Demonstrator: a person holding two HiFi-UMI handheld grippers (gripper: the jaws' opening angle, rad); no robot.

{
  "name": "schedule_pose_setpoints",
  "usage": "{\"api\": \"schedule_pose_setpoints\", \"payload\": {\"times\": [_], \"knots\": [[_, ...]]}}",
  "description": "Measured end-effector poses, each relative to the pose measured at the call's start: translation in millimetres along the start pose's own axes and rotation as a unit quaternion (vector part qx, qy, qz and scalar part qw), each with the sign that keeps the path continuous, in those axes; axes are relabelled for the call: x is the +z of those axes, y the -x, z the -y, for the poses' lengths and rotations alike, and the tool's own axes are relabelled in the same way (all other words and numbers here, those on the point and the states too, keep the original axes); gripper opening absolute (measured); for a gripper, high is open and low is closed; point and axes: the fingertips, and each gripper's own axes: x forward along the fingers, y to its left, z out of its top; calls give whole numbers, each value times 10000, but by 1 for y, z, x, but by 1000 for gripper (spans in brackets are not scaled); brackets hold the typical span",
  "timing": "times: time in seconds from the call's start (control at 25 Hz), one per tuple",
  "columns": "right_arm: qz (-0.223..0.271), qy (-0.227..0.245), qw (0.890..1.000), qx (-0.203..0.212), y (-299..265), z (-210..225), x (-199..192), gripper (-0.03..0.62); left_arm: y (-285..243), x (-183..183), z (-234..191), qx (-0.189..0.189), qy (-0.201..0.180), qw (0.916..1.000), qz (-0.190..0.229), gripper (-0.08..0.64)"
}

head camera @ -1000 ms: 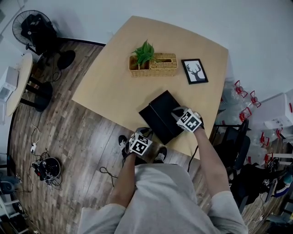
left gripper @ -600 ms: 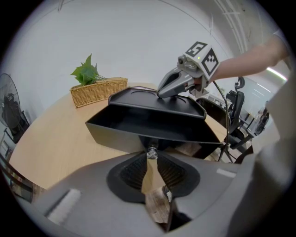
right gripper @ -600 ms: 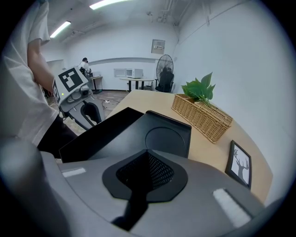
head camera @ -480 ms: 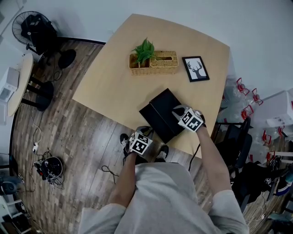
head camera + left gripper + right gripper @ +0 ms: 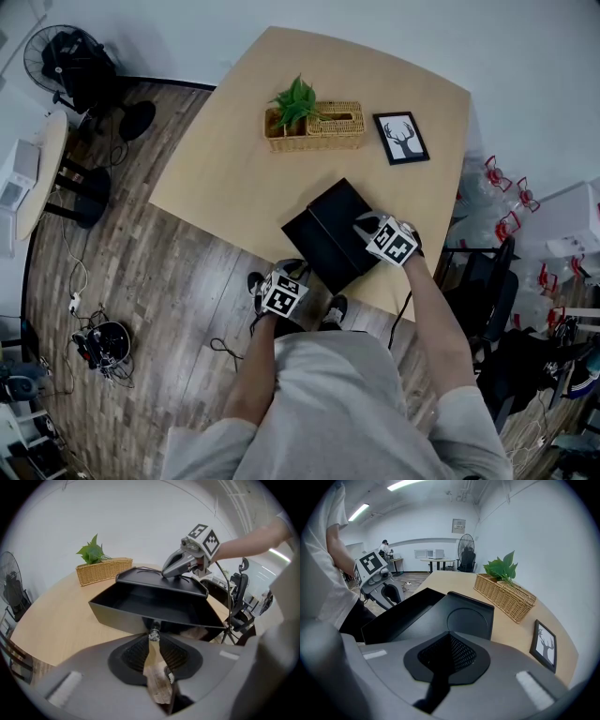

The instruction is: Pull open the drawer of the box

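Observation:
A black box (image 5: 330, 211) lies on the wooden table (image 5: 234, 159) near its front edge. Its drawer (image 5: 140, 603) stands pulled out toward me, empty inside. My left gripper (image 5: 153, 637) is shut on the small knob (image 5: 153, 631) at the drawer's front; in the head view it hangs just off the table edge (image 5: 296, 274). My right gripper (image 5: 449, 634) is shut, with its tips resting on the box lid (image 5: 469, 617), and nothing is between its fingers. From the left gripper view, the right gripper (image 5: 165, 573) presses on the lid's far side.
A wicker basket (image 5: 323, 129) with a green plant (image 5: 296, 99) stands behind the box. A framed deer picture (image 5: 400, 139) lies to its right. An office chair (image 5: 480, 298) is at the table's right; a fan (image 5: 73, 56) stands far left on the floor.
My left gripper has drawn slightly farther from the right one, toward me, with the drawer coming out a little more. The right gripper stays on the lid.

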Motion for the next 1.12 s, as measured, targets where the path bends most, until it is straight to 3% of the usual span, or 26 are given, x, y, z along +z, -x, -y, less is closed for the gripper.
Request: {"api": "schedule_pose_setpoints", "payload": {"times": [0.84,0.96,1.12], "knots": [[-102,-53,9999,-114,2,4,5,2,13,-22,-2,58,93,9999,-109,127],[-98,-423,9986,-293,5,10,10,2,12,-25,-1,61,104,9998,-153,127],[300,-999,9932,-507,18,14,35,2,11,-27,-3,69,159,9997,-149,132]]}}
